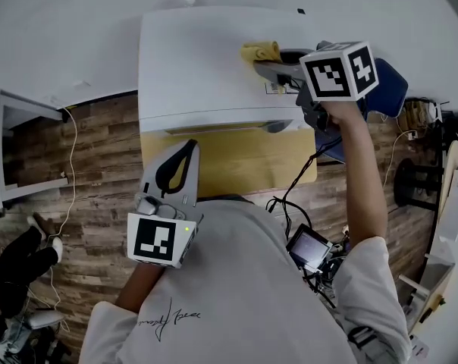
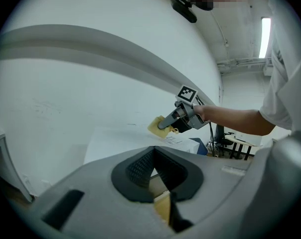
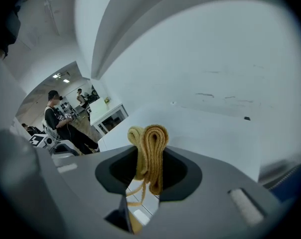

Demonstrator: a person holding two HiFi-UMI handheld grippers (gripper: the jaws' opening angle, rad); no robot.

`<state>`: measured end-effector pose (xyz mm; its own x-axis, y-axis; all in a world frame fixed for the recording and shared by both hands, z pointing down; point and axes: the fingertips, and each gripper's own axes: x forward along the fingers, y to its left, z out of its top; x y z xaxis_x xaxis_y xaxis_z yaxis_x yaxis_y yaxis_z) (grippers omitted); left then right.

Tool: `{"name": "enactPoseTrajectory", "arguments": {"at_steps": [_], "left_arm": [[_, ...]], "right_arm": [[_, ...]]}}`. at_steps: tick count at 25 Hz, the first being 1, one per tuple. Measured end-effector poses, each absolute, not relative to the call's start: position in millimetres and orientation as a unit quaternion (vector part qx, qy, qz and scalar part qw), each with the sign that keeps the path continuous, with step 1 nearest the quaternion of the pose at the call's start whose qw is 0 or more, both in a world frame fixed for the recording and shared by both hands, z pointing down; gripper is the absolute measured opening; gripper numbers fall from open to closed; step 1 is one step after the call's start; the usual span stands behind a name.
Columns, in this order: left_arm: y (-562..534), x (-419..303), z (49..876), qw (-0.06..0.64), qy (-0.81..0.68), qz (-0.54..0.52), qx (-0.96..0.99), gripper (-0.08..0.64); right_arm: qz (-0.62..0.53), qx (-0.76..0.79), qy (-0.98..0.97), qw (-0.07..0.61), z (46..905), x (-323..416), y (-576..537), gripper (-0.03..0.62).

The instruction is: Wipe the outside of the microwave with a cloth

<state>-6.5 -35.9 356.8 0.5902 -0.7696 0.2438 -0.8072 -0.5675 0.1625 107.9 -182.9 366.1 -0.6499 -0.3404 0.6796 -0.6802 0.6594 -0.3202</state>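
The white microwave (image 1: 206, 67) stands on a light wooden top (image 1: 236, 161) against a white wall. My right gripper (image 1: 259, 64) is shut on a folded yellow cloth (image 1: 261, 51) and holds it on the microwave's top, right of the middle. In the right gripper view the cloth (image 3: 150, 148) bulges up between the jaws, with the white top (image 3: 210, 133) beyond. My left gripper (image 1: 188, 145) is shut and holds nothing; it hangs over the wooden top just in front of the microwave. From the left gripper view I see the cloth (image 2: 156, 127) and the right gripper (image 2: 164, 125).
A white cabinet (image 1: 9, 150) stands at the left on the wood-pattern floor, with a thin cable (image 1: 71, 165) beside it. A blue object (image 1: 392, 86) sits right of the microwave. A small screen device (image 1: 308, 247) and cables hang at my waist. People (image 3: 58, 121) stand far off.
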Motion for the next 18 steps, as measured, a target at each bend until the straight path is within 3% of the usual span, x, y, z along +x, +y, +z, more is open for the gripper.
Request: {"name": "enactPoseTrajectory", "arguments": {"at_steps": [10, 18], "left_arm": [[-30, 10, 358, 0.124, -0.425, 0.077, 0.893, -0.008], [-34, 14, 357, 0.133, -0.431, 0.064, 0.89, -0.009]], "right_arm": [[0.27, 0.429, -0.789, 0.348, 371, 242, -179, 0.123], [0.175, 0.473, -0.704, 0.5, 402, 295, -175, 0.123]]}}
